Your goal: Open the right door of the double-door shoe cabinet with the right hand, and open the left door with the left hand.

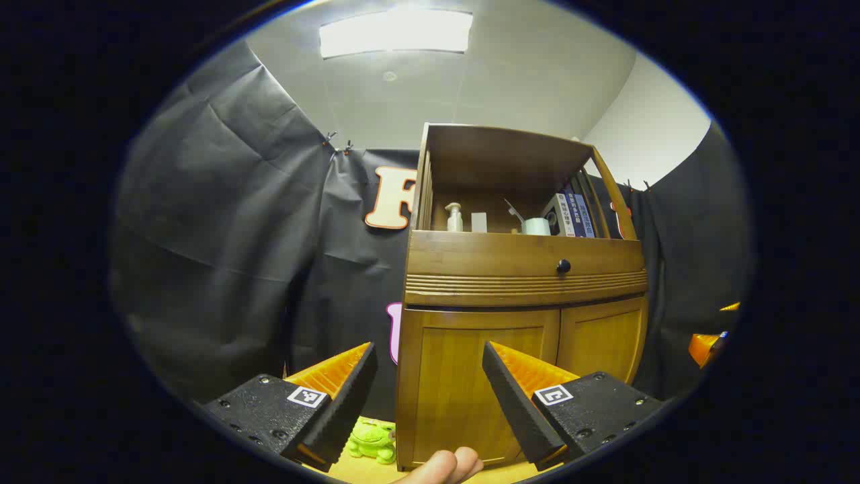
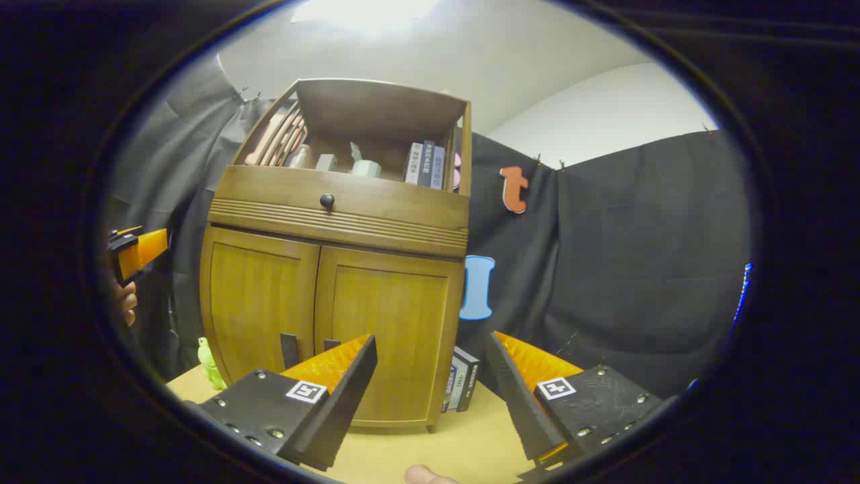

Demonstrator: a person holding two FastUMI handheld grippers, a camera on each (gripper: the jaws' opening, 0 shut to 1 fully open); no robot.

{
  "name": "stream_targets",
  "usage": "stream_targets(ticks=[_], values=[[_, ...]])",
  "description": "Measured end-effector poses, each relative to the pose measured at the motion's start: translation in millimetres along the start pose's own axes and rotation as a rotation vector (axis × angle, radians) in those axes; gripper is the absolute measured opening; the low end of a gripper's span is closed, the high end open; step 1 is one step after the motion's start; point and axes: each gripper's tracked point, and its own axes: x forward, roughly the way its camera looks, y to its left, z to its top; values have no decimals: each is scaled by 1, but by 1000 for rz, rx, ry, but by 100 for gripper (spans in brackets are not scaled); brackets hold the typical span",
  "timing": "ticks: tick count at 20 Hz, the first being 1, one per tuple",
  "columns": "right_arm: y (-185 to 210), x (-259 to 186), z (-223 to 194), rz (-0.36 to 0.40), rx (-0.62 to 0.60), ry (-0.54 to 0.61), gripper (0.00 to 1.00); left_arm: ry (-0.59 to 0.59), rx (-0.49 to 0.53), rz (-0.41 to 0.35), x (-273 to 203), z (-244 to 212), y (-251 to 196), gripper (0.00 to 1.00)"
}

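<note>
You were at the approach: both doors of the shoe cabinet (image 2: 332,269) stood closed on the tan tabletop (image 2: 463,447). Your right gripper (image 2: 430,376) hung spread and empty, aimed just past the right door (image 2: 390,343), whose dark handle (image 2: 330,345) sat at the centre seam. Your left gripper (image 1: 426,386) was likewise spread, framing the left door (image 1: 480,390). Next, I judged, the right fingers had to close around that handle and pull. Spines of the books (image 2: 424,163) carried writing too small to read
</note>
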Motion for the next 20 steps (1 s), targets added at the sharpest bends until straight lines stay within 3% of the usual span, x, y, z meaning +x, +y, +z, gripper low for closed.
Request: stream_targets(ticks=[7, 10, 15, 20], values=[[12, 21, 18, 63, -24, -47, 96, -2, 36, 30, 13, -2, -8, 96], [28, 20, 8, 110, 12, -17, 97, 61, 53, -6, 15, -24, -16, 96], [37, -8, 12, 184, 35, -22, 98, 111, 93, 38, -13, -42, 6, 96], [10, -37, 17, 197, 15, -62, 100, 99, 112, 91, -43, -27, 16, 96]])
